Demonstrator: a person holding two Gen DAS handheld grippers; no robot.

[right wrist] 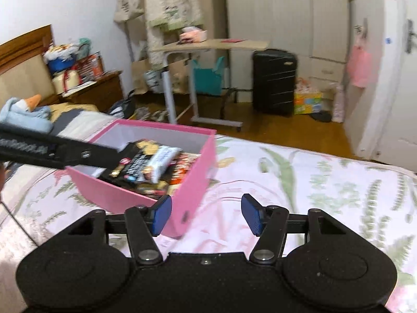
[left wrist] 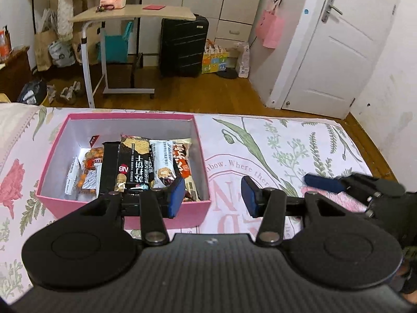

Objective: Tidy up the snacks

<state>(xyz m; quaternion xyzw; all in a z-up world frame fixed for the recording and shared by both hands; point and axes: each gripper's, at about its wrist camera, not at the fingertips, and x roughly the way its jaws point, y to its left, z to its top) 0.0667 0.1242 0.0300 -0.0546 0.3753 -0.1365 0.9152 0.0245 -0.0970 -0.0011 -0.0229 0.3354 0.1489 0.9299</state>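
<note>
A pink box (left wrist: 200, 140) stands open on the flowered bed cover. Inside lie several snack packs: a black bar pack (left wrist: 133, 164), a white one (left wrist: 163, 164), an orange-red one (left wrist: 182, 164) and a bag of orange nuts (left wrist: 90, 169). My left gripper (left wrist: 212, 197) hovers over the box's near right corner, open with nothing between its blue pads. In the right wrist view my right gripper (right wrist: 206, 214) is open and empty too, just right of the pink box (right wrist: 198, 161). The left gripper (right wrist: 109, 155) reaches in over the box from the left. The right gripper (left wrist: 336, 185) shows blurred at the far right.
The bed cover (left wrist: 299, 151) stretches to the right of the box, ending at the bed's far edge above a wooden floor. Beyond stand a rolling side table (left wrist: 130, 15), a black suitcase (left wrist: 182, 44) and a white door (left wrist: 338, 52). A cluttered nightstand (right wrist: 99, 86) is beside the headboard.
</note>
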